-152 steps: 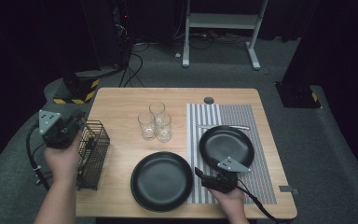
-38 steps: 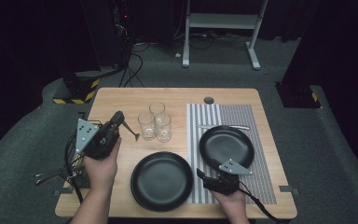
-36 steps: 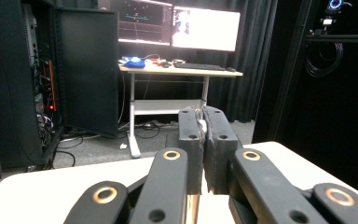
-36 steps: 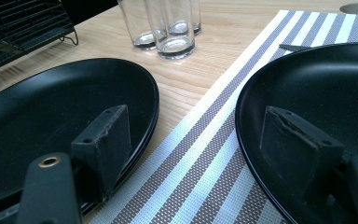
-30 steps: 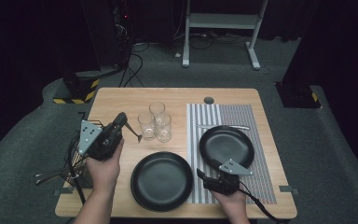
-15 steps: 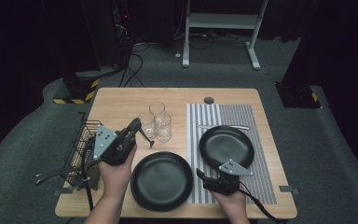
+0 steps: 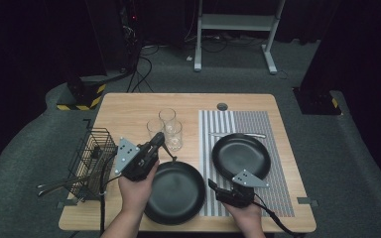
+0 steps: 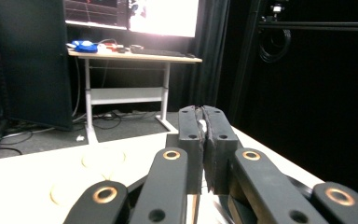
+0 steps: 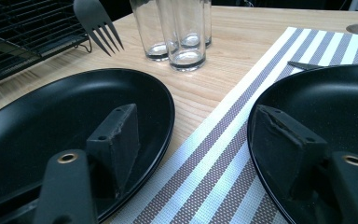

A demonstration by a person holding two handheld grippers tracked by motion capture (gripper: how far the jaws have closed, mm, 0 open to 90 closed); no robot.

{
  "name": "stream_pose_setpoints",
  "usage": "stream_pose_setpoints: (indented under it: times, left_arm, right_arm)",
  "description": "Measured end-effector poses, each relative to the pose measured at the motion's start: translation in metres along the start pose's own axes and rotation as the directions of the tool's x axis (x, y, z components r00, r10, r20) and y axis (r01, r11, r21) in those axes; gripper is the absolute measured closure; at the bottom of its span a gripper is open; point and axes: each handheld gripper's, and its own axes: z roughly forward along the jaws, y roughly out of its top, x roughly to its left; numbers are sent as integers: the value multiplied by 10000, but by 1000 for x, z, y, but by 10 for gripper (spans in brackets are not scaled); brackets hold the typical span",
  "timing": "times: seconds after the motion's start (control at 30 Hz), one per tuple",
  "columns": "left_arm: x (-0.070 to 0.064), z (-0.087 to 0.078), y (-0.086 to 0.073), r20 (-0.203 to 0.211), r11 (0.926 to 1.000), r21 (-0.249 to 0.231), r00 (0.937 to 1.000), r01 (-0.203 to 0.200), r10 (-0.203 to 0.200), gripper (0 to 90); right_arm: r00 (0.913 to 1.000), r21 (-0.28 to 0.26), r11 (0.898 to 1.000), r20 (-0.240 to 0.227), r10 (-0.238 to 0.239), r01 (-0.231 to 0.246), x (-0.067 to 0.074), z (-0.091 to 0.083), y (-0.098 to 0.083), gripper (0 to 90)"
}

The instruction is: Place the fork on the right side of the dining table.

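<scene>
My left gripper [image 7: 159,140] is shut on a dark fork [image 7: 170,156], held in the air over the far rim of the left black plate [image 7: 176,193], just in front of the three glasses [image 7: 167,130]. The fork's tines [image 9: 94,19] hang downward. In the left gripper view the jaws [image 8: 203,112] are pressed together. My right gripper [image 7: 224,186] rests at the table's front edge, open. Its jaws [image 9: 191,116] have just been closing a little, with nothing between them. One finger lies over the left plate [image 9: 37,121], the other over the right plate [image 9: 335,102].
A black wire basket [image 7: 92,156] with cutlery sticking out stands at the table's left edge. A striped place mat [image 7: 280,168] lies under the right plate [image 7: 240,154], with a utensil [image 7: 238,135] behind that plate. A round grommet [image 7: 222,106] sits near the back edge.
My left gripper has carried the fork rightward from beside the basket to the far rim of the left plate, sinking slightly. The right hand has stayed where it was.
</scene>
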Motion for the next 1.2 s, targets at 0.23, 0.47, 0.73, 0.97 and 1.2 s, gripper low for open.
stream_pose_setpoints:
  times: [0.23, 0.47, 0.73, 0.97, 1.2]
  left_arm:
    - [-13, 8, -2, 338, 10000, 68, 9994, 17, -19, 867]
    - [-27, 14, -5, 640, 9999, 10, 9979, 105, -105, 867]
    - [-42, 23, -6, 997, 9999, 21, 9949, 118, -119, 868]
    - [-51, 28, -7, 1233, 9998, 35, 9922, 189, -192, 867]
    - [-57, 33, -8, 1376, 9997, 40, 9902, 233, -236, 868]
  right_arm:
    - [10000, -91, 9999, -43, -74, 74, 1, -1, 2, 346]
    - [9998, -155, 9997, -45, -215, 214, 3, -3, 4, 383]
    - [9995, -252, 9992, -29, -306, 305, 4, -4, 6, 399]
    - [9990, -378, 9983, 37, -438, 439, 5, -6, 10, 415]
    - [9984, -468, 9973, -18, -565, 564, 6, -6, 15, 438]
